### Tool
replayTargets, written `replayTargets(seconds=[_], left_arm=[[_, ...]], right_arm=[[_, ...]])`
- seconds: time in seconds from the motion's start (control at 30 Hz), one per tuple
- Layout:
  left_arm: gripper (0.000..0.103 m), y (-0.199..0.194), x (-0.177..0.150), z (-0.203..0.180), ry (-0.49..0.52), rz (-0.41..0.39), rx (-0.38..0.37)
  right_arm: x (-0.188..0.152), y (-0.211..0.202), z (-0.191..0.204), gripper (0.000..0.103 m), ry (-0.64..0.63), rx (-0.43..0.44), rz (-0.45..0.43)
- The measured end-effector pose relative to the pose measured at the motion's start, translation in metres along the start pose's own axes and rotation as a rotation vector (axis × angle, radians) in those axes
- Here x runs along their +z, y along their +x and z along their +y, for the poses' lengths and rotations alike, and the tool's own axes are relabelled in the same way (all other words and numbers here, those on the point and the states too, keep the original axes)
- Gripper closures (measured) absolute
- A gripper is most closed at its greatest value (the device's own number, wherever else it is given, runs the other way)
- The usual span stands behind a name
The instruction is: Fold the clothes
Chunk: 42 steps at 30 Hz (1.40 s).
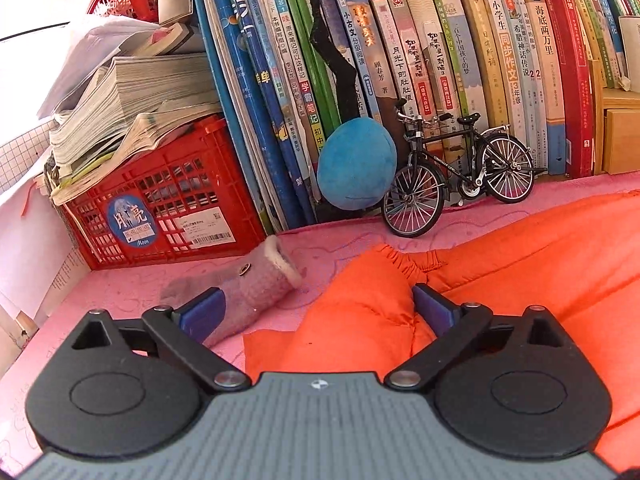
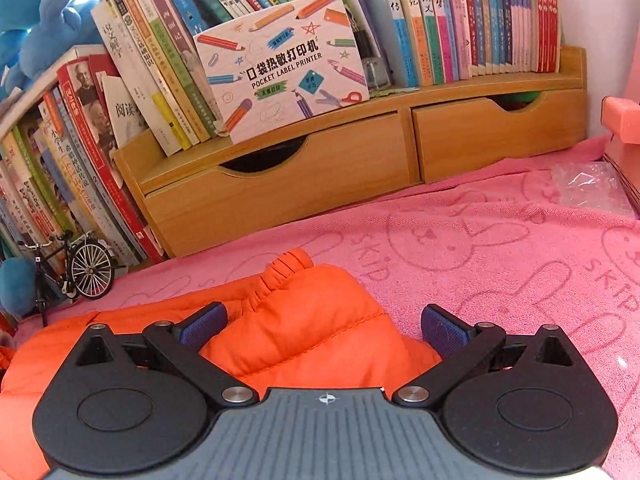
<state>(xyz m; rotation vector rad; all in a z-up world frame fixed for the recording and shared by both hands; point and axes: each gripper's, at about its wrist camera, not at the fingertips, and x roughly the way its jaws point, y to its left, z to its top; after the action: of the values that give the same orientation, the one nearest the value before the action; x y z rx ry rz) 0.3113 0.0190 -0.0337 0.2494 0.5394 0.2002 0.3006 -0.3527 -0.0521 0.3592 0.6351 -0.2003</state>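
A bright orange quilted garment (image 1: 500, 264) lies spread on the pink towel (image 2: 480, 248), its elastic-cuffed sleeve ends, or perhaps trouser legs, folded inward

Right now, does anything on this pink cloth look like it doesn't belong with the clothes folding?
Yes. A toy bicycle stands on the pink cloth against the books, close to the orange jacket. A lone pinkish knitted glove lies beside the jacket's sleeve.
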Motion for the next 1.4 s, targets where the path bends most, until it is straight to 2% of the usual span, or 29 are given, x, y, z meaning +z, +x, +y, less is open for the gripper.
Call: replayTargets(seconds=[0.1, 0.2, 0.27, 0.37, 0.6, 0.77, 0.97, 1.23, 1.4], left_arm=[[0.002, 0.001, -0.002, 0.004, -0.023, 0.009, -0.017], [0.002, 0.005, -0.004, 0.018, -0.098, 0.036, -0.076], [0.002, 0.011, -0.006, 0.030, -0.172, 0.067, -0.130], [0.002, 0.016, -0.007, 0.037, -0.219, 0.095, -0.165], [0.002, 0.020, -0.009, 0.044, -0.264, 0.120, -0.203], [0.002, 0.022, -0.010, 0.046, -0.280, 0.128, -0.215], [0.002, 0.021, -0.009, 0.043, -0.265, 0.125, -0.204], [0.002, 0.023, -0.011, 0.043, -0.270, 0.134, -0.214], [0.002, 0.030, -0.013, 0.046, -0.300, 0.165, -0.250]], right_arm=[[0.002, 0.003, -0.005, 0.000, 0.031, 0.029, 0.009], [0.003, 0.003, -0.013, 0.000, 0.077, 0.075, 0.006], [0.003, 0.004, -0.012, 0.000, 0.075, 0.067, 0.006], [0.003, 0.004, -0.010, 0.000, 0.068, 0.048, 0.005], [0.003, 0.006, -0.006, 0.000, 0.050, 0.005, 0.005], [0.003, 0.005, -0.013, 0.000, 0.086, 0.032, -0.006], [0.004, 0.010, 0.004, 0.000, 0.004, -0.066, 0.011], [0.007, 0.015, 0.009, 0.000, -0.089, -0.072, 0.055], [0.009, 0.015, 0.008, 0.000, -0.110, -0.061, 0.058]])
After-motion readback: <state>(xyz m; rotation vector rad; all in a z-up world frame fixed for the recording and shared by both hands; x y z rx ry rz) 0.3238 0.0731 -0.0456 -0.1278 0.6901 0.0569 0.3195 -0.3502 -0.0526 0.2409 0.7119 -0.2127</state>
